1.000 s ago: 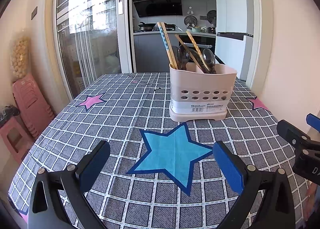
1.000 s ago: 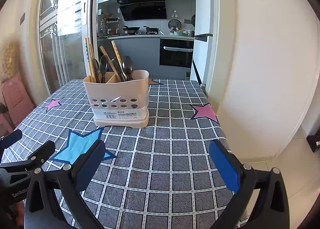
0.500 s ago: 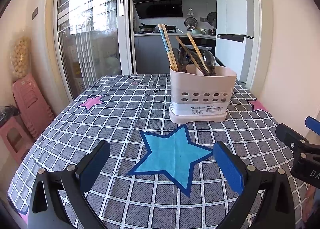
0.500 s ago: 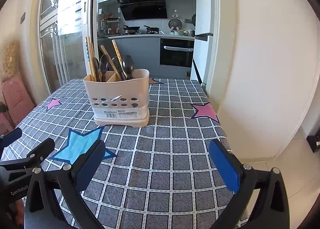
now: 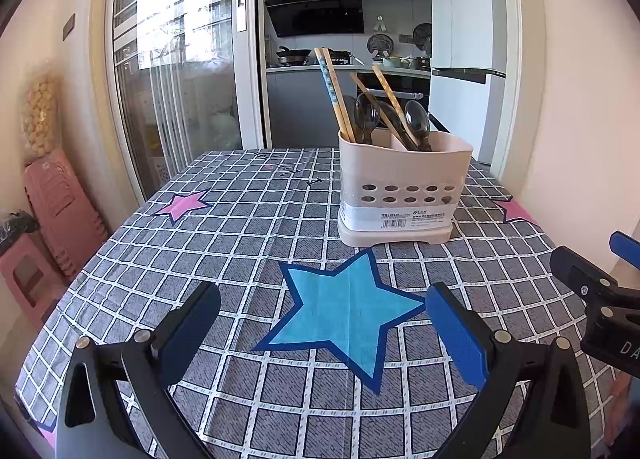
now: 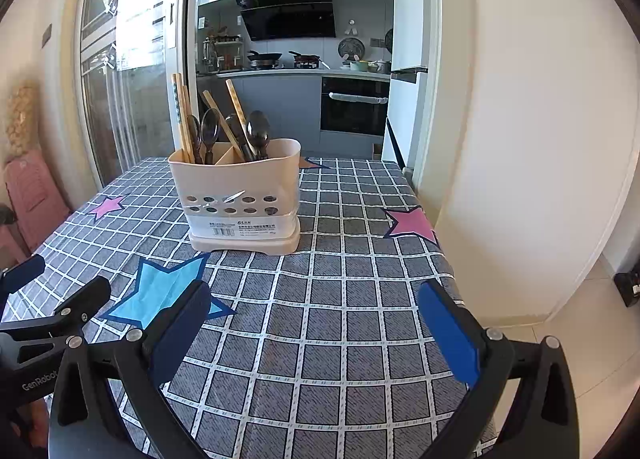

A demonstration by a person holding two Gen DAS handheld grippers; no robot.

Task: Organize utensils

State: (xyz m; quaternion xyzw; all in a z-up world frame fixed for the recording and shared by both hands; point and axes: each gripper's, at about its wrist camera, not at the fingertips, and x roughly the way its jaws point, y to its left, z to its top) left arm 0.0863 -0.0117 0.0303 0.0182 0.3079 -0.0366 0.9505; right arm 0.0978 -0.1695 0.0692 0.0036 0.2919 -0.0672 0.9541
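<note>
A cream utensil holder with holes in its front stands upright on the checked tablecloth. Wooden chopsticks and dark metal spoons stick up out of its two compartments. My left gripper hovers open over the blue star, well short of the holder, with nothing between its fingers. My right gripper is also open and empty, low over the cloth in front of and right of the holder. Each gripper shows at the edge of the other's view.
The table carries a grey checked cloth with pink stars. Its right edge drops off near a cream wall. Stacked pink stools stand left of the table. A kitchen doorway lies behind.
Both views have tilted down or drawn back slightly, so the holder sits a little lower in each frame. Both grippers stay open and empty.
</note>
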